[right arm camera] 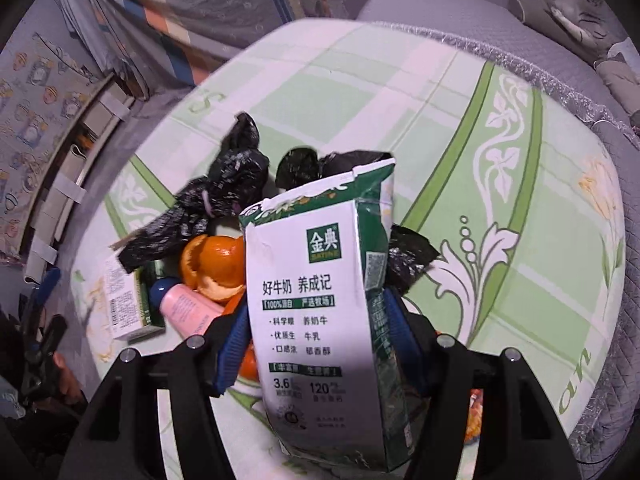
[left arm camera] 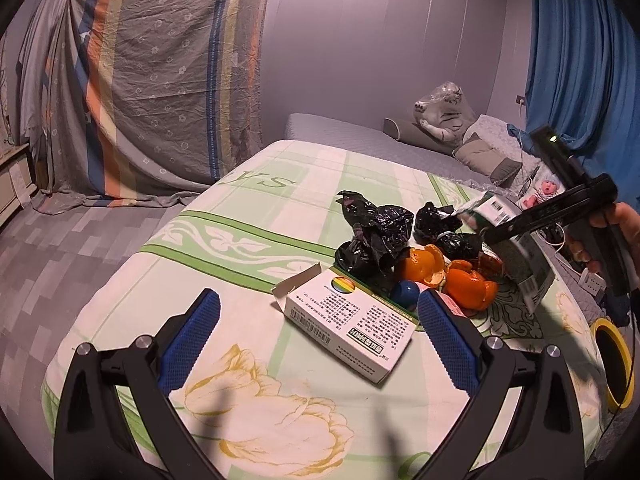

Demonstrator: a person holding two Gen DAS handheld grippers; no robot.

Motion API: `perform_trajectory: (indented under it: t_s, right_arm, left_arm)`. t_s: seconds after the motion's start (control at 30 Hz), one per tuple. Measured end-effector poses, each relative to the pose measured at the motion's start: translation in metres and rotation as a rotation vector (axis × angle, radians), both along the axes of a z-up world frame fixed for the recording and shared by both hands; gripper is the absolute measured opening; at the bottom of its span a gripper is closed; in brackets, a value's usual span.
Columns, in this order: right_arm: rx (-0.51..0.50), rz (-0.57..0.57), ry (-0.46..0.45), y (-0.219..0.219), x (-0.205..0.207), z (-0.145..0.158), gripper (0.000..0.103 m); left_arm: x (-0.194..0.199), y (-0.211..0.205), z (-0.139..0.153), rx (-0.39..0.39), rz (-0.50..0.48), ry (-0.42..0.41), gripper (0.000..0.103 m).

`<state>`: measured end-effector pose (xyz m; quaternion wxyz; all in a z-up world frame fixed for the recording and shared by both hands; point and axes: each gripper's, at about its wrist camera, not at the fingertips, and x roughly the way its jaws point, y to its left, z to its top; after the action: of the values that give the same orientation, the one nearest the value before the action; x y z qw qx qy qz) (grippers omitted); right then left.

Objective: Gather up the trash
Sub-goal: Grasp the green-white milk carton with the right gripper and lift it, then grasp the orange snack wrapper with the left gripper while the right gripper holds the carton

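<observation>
2 grippers: right gripper (right arm camera: 316, 344) fingers clamp milk carton (right arm camera: 320, 320); left gripper (left arm camera: 320, 336) fingers apart.

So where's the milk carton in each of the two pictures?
Left wrist view: the milk carton is at the right, lifted above the table, pinched in the right gripper.
Right wrist view: the carton fills the centre, between the blue fingers.
Shared landmark: the orange peel beside it.
</observation>
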<state>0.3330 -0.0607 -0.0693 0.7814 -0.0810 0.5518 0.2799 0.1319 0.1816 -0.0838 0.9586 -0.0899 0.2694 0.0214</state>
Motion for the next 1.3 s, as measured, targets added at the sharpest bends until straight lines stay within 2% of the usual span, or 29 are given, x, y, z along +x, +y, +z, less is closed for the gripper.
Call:
perform_trajectory:
  t_s: [0.2, 0.37, 0.47, 0.57, 0.73, 0.83, 1.1, 1.3]
  right_arm:
    - [0.187, -0.03, -0.059, -0.048, -0.04, 0.048, 0.06]
    - [0.314, -0.136, -0.136, -0.109, -0.083, 0.072, 0.06]
    - [0.341, -0.205, -0.157, -0.141, -0.109, 0.074, 0.06]
    - [0.362, -0.228, -0.165, -0.162, -0.132, 0.072, 0.06]
    - [0.404, -0.224, -0.198, -0.173, -0.166, 0.072, 0.06]
    - [0.43, -0.217, -0.212, -0.175, -0.179, 0.072, 0.06]
    - [0.487, -0.234, -0.221, -0.189, -0.186, 0.067, 0.06]
    - [0.511, -0.27, -0.248, -0.212, -0.194, 0.065, 0.06]
  left_arm:
    - [-0.001, -0.018, 0.004, 0.043, -0.049, 0.007, 0.095]
    - [0.002, -0.04, 0.007, 0.055, -0.117, 0.022, 0.095]
    - [0.005, -0.046, 0.006, 0.044, -0.132, 0.044, 0.095]
    - [0.008, -0.042, 0.001, 0.041, -0.123, 0.09, 0.095]
    - [0.01, -0.037, -0.009, -0.006, -0.099, 0.159, 0.095]
    - [0.011, -0.047, -0.009, 0.015, -0.127, 0.173, 0.095]
    - [0.043, -0.107, 0.005, 0.124, -0.304, 0.143, 0.095]
    - [0.083, -0.173, 0.008, 0.203, -0.484, 0.124, 0.095]
